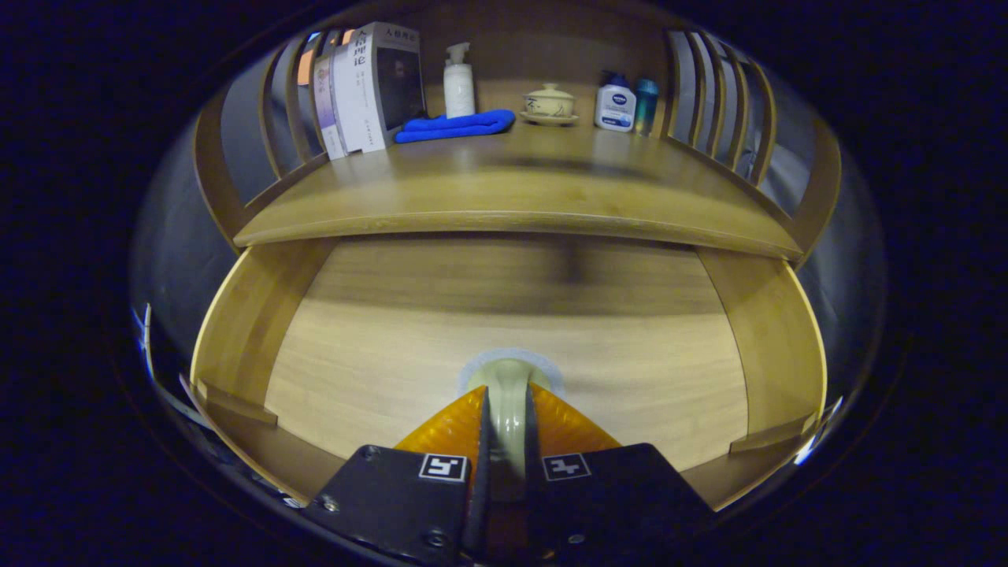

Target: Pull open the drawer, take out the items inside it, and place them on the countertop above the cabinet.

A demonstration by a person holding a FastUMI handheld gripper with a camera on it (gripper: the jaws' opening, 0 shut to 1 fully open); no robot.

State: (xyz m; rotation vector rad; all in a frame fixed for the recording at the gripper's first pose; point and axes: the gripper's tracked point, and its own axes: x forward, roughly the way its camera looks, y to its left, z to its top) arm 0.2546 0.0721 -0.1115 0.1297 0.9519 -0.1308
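My jaws grip a pale round item (pixel 508 394) over the open drawer (pixel 520 331) — I should lift straight, then clear the table (pixel 520 189) edge slowly.

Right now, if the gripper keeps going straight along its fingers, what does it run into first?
The gripper is shut on a pale green item over the open drawer. Straight ahead, it would probably meet the front edge of the countertop, though depth is unclear.

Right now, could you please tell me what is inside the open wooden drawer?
Inside the open wooden drawer, one pale round-ended item sits pinched between the orange fingers of the gripper. The remaining bare floor holds nothing else; the fingers cover the item's lower part.
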